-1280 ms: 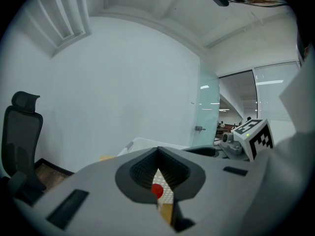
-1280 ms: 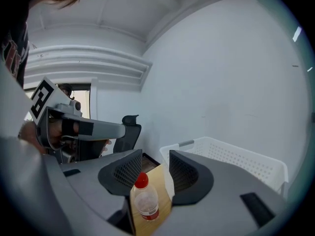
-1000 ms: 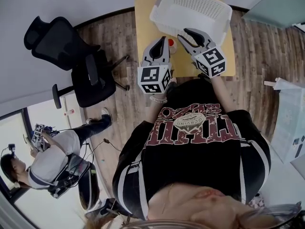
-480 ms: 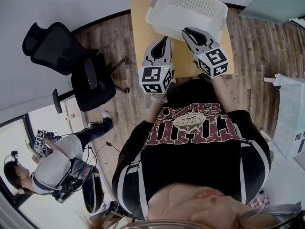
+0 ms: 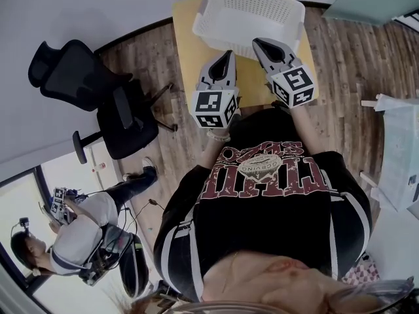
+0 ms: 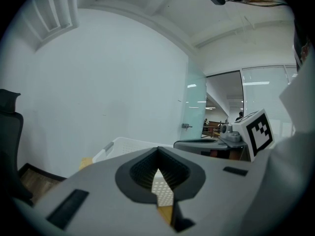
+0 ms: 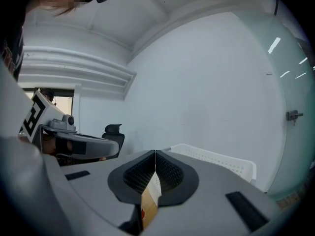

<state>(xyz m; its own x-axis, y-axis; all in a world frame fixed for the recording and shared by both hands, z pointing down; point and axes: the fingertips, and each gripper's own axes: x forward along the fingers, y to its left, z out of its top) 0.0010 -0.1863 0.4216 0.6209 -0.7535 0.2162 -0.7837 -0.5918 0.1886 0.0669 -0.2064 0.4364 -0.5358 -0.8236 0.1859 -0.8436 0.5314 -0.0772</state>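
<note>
A white perforated basket stands on a small wooden table in front of me. My left gripper hovers at the basket's near left corner, and its jaws are shut with nothing between them. Past its fingers I see the basket's rim. My right gripper hangs over the basket's near edge, also shut and empty. Beyond it lies the basket. A speck of red shows low in the slit below the right jaws. Each gripper is visible in the other's view.
A black office chair stands left of the table on the wooden floor. Another person sits at the lower left. A white wall rises behind the table, with a glass door to the right. White furniture stands at the right edge.
The right gripper has shut; a red-capped bottle showed between its open jaws before. Both grippers have swung right toward the basket, and the red cap is gone from the left gripper view.
</note>
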